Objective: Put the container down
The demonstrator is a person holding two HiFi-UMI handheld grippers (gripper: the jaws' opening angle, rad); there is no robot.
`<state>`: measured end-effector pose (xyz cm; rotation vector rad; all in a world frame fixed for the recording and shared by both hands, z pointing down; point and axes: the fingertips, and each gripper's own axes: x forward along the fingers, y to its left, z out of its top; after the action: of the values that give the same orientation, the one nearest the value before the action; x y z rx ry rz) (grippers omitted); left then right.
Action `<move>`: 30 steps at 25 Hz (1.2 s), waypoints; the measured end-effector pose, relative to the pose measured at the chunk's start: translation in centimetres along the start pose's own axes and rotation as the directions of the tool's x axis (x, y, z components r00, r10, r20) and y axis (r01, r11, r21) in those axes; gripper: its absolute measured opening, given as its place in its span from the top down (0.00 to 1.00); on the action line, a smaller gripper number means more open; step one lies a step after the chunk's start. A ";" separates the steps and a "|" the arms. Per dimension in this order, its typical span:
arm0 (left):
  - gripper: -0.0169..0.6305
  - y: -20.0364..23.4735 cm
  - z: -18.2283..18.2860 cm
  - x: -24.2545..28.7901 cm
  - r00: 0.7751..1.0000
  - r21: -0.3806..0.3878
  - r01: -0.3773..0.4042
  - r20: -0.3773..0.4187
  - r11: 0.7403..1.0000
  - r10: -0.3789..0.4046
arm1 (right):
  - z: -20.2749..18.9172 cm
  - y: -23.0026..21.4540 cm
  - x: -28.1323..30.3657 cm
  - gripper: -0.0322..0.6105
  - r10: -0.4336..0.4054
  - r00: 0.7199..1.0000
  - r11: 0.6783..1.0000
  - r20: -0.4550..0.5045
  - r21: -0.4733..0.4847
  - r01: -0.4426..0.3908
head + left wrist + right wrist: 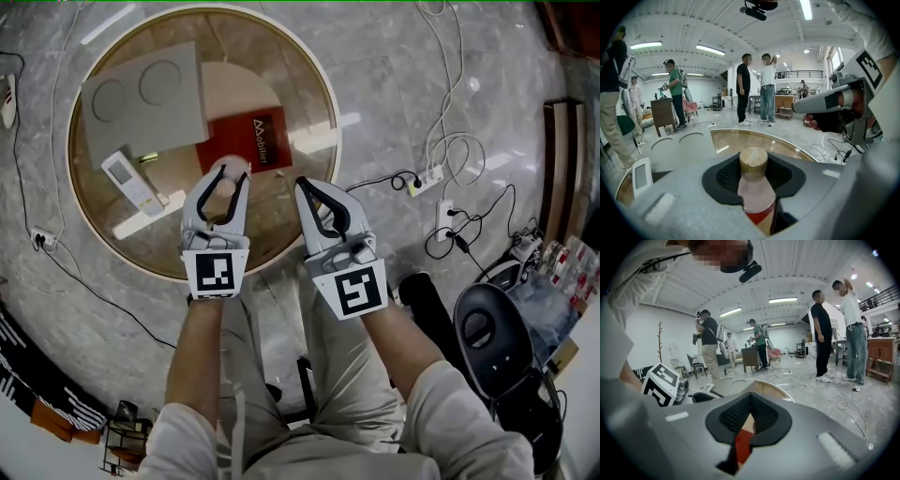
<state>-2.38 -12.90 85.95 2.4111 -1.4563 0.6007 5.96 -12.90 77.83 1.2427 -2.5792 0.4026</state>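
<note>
Item 1: round table (72,150), glass top with a pale wooden rim, standing on a grey marble floor.

Item 2: bottle (754,185), 1 piece, tan cap, pinkish body, red label. It stands upright over the near part of the table, just beside the red mat. No view shows whether its base touches the glass.

Item 3: left gripper (226,178), over the near edge of the table. Its 2 jaws are part closed and clamped on the bottle below the cap.

Item 4: right gripper (306,187), over the near right edge of the table, beside the left one. Its jaw tips meet and nothing is held.

Item 5: red mat (255,139), flat at the table's centre.

Item 6: grey board (141,98) with 2 round recesses, on the table's far left part.

Item 7: white remote (131,181), on the table's left part, near the board.
</note>
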 end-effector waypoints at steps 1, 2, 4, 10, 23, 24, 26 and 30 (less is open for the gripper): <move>0.76 0.0 -0.1 -0.1 1.000 -0.003 -0.002 0.004 1.000 0.002 | 0.0 0.1 0.0 0.95 0.001 1.000 1.000 0.000 0.000 -0.001; 0.76 0.1 -0.2 -0.2 1.000 -0.007 -0.005 0.006 1.000 0.005 | -0.1 0.1 0.0 0.95 0.001 1.000 1.000 0.001 0.000 -0.001; 0.76 0.1 -0.2 -0.3 1.000 -0.008 -0.006 0.006 1.000 0.007 | -0.1 0.2 -0.1 0.95 0.000 1.000 1.000 0.003 0.002 0.000; 0.75 0.2 -0.3 -0.2 1.000 -0.006 -0.005 0.016 1.000 0.005 | -0.3 0.4 0.0 0.95 -0.003 1.000 1.000 0.001 -0.002 0.003; 0.60 -0.1 0.3 -0.7 0.999 0.027 0.024 0.032 0.999 -0.025 | 0.5 0.6 0.2 0.95 -0.007 1.000 1.000 0.006 -0.012 0.007; 0.60 0.0 0.6 -0.9 0.999 0.023 0.022 0.038 1.000 -0.022 | 0.7 0.6 0.1 0.95 -0.009 1.000 1.000 0.007 -0.012 0.009; 0.60 0.3 1.2 -1.5 0.999 0.020 0.017 0.049 1.000 -0.018 | 1.4 0.7 0.0 0.95 -0.013 1.000 1.000 0.012 -0.014 0.013; 0.61 0.6 3.2 -3.3 0.998 0.041 0.011 0.053 0.999 -0.013 | 3.3 0.9 -0.5 0.95 -0.019 1.000 1.000 0.025 -0.020 0.020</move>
<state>-3.53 -11.99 81.58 2.4834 -1.4635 0.5728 5.20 -13.12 74.46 1.2728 -2.5832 0.3591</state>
